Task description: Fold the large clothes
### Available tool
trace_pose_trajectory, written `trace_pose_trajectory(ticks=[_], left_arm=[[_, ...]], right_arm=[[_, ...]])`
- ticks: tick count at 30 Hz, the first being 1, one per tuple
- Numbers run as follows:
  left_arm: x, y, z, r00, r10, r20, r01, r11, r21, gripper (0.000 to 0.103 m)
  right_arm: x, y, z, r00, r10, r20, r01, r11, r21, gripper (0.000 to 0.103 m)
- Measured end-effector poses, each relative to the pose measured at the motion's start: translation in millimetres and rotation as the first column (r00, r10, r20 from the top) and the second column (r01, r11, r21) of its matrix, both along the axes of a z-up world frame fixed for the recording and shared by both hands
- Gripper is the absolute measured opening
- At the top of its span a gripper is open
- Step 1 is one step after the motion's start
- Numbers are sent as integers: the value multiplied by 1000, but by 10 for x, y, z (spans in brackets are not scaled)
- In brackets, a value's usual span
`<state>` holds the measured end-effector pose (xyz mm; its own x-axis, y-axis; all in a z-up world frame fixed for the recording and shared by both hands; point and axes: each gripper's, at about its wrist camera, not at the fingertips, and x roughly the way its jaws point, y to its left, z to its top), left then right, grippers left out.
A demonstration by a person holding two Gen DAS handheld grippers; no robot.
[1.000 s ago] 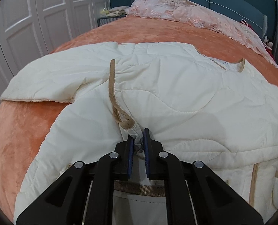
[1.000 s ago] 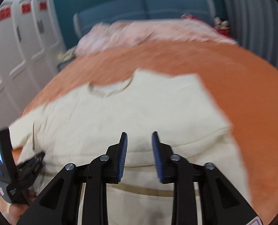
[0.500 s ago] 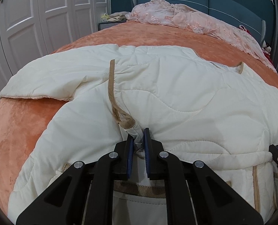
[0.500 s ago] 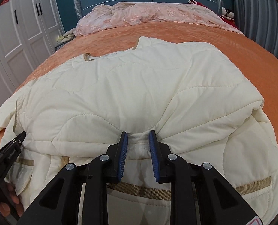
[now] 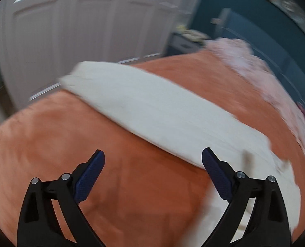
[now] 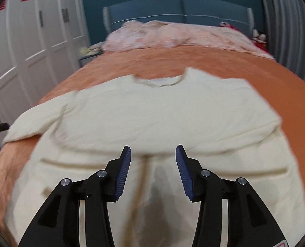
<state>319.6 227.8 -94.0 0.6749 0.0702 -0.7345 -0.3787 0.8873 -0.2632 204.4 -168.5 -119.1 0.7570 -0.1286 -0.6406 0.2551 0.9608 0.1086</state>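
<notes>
A cream quilted jacket (image 6: 162, 115) with tan trim lies spread on the orange bed (image 6: 286, 86), collar toward the headboard. Its left sleeve (image 5: 152, 113) stretches out across the bed in the blurred left wrist view. My left gripper (image 5: 153, 160) is wide open and empty, above bare orange cover just short of the sleeve. My right gripper (image 6: 153, 154) is open and empty, above the jacket's lower middle near its front seam.
A pink quilt (image 6: 183, 36) is bunched by the blue headboard (image 6: 179, 8). White wardrobe doors (image 6: 29, 41) stand along the left, close to the bed's edge. A grey curtain (image 6: 286, 20) hangs at the right.
Both grippers let go of the jacket and opened. The left one swung left toward the sleeve. The right one pulled back and up.
</notes>
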Motion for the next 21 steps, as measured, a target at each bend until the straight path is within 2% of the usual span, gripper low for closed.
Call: trace_pose_trajectory(ticks=[1, 3, 4, 6, 8, 9, 11, 12, 14, 15, 16, 19, 21], left_arm=[[70, 180, -41, 999, 27, -21, -27, 1000, -10, 93], [233, 681, -201, 991, 106, -76, -112, 991, -75, 92], [285, 877, -278, 986, 139, -94, -150, 982, -117, 92], [368, 1181, -439, 973, 193, -127, -216, 953, -211, 86], [411, 1243, -451, 972, 211, -102, -230, 942, -244, 84], [466, 1223, -419, 975, 203, -87, -218, 946, -240, 79], [603, 1147, -421, 987, 141, -83, -158, 950, -271, 28], [689, 1050, -443, 990, 102, -97, -127, 948, -293, 19], [777, 874, -409, 993, 79, -92, -101, 958, -268, 8], [807, 733, -316, 996, 55, -73, -71, 971, -229, 6], [822, 567, -180, 998, 28, -48, -37, 982, -187, 6], [731, 213, 190, 998, -48, 51, 55, 989, -138, 5], [631, -271, 572, 981, -136, 136, 149, 984, -97, 4]], right_arm=[[-23, 116, -45, 1000, 19, -7, -19, 1000, 9, 45], [-55, 256, -78, 999, 34, -18, -34, 999, -1, 45], [-73, 314, -100, 999, 39, -26, -39, 999, -5, 45], [-113, 389, -128, 998, 43, -36, -43, 999, 3, 45], [-147, 421, -127, 999, 31, -41, -30, 999, 9, 48], [-171, 424, -131, 999, 25, -43, -24, 1000, 12, 51], [-209, 427, -123, 999, 17, -47, -16, 1000, 15, 51], [-221, 432, -118, 999, 15, -49, -15, 1000, 15, 51], [-274, 439, -93, 999, 12, -44, -12, 1000, 11, 51], [-299, 434, -80, 999, 12, -41, -11, 1000, 10, 51], [-317, 424, -70, 999, 10, -40, -9, 1000, 10, 51], [-412, 362, -36, 1000, 2, -29, -1, 1000, 22, 51], [-489, 289, -20, 1000, -10, -22, 11, 999, 35, 51]])
